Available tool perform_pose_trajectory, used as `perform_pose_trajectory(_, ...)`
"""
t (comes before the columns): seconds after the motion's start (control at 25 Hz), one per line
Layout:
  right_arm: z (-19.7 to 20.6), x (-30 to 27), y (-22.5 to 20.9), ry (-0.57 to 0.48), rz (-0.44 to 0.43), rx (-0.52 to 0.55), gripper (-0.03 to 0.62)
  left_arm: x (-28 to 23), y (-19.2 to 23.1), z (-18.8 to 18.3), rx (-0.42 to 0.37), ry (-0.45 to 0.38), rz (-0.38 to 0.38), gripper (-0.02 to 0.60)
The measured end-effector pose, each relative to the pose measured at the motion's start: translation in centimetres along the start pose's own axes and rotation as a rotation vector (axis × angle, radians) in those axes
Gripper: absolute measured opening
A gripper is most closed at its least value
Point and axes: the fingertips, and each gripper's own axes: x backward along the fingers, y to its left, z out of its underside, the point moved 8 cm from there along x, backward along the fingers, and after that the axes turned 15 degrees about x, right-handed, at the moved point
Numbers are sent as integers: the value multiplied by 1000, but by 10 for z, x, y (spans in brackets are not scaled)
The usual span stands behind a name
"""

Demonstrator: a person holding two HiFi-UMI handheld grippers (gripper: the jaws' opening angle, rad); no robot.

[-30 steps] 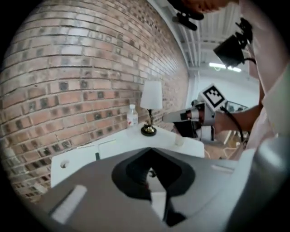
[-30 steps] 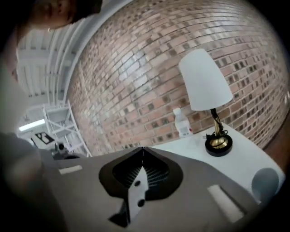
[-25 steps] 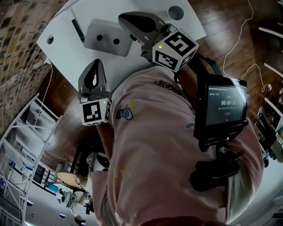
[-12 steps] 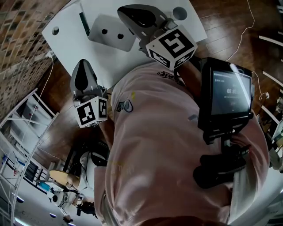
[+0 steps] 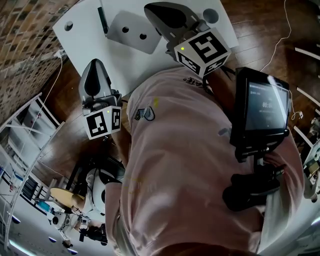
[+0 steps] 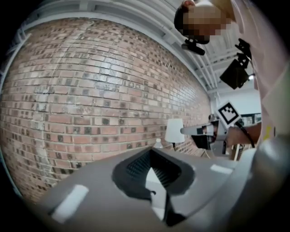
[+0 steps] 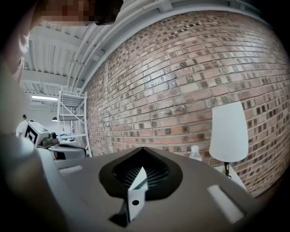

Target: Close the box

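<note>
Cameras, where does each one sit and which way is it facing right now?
Head view: on the person's head, looking steeply down at the pink shirt, the left hand-held gripper, the right hand-held gripper and the white table.
Left gripper view: rides the left one, facing the brick wall; its own shut jaws show.
Right gripper view: rides the right one, facing that wall; shut jaws show.
Shared: both gripper views see the lamp.

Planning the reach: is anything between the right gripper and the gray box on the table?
Nothing visible. The right gripper, shut and empty, hangs beside the gray box in the head view; the cup sits on the gripper's other side.
</note>
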Motion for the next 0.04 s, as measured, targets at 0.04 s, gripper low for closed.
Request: perform_pose_trajectory(0.04, 0, 0, 0, -1, -2, 3, 2, 0, 0, 0, -12, 1, -3, 0)
